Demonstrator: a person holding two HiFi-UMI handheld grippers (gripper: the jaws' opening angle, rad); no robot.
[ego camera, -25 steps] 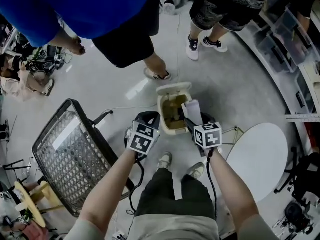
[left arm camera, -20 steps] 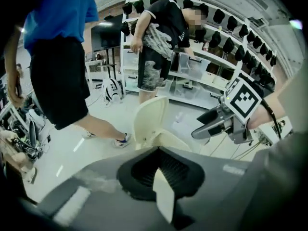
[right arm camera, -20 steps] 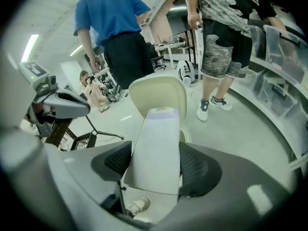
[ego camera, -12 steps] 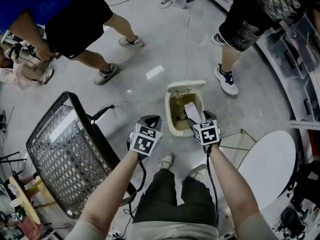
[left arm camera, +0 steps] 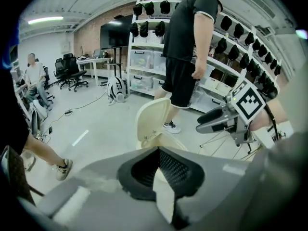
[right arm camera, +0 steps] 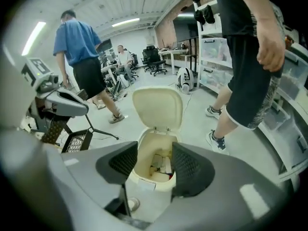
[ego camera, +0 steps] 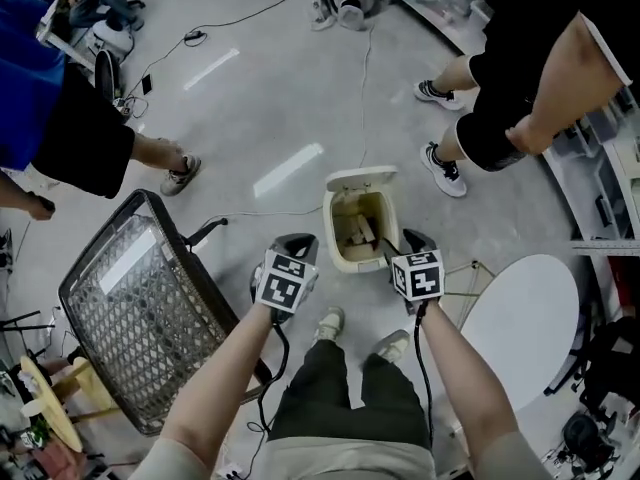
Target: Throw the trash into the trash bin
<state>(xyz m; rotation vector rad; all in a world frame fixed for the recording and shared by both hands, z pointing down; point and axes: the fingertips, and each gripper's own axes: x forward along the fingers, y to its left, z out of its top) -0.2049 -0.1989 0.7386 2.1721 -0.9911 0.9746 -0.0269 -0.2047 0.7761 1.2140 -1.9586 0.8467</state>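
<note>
The cream trash bin (ego camera: pixel 340 256) stands on the floor in front of my feet with its lid (ego camera: pixel 355 179) flipped up. White paper trash (ego camera: pixel 357 231) lies inside it, also seen past the right jaws (right arm camera: pixel 161 163). My right gripper (ego camera: pixel 402 244) hangs over the bin's near right rim; its jaws (right arm camera: pixel 155 153) stand apart, have just been closing, and hold nothing. My left gripper (ego camera: pixel 297 242) hovers left of the bin, its tips (left arm camera: pixel 156 149) meeting and empty. Each gripper shows in the other's view: the left (right arm camera: pixel 57 100), the right (left arm camera: pixel 214 118).
A black mesh chair (ego camera: pixel 140 308) stands at the left and a round white table (ego camera: pixel 520 318) at the right. One person in black shorts (ego camera: pixel 500 118) stands just beyond the bin, another in blue (ego camera: pixel 60 118) at far left. Cables cross the floor; shelves line the right wall.
The white paper held in the right gripper above the bin now lies inside it, and that gripper has drawn back and sunk. The person in blue has walked off to the left.
</note>
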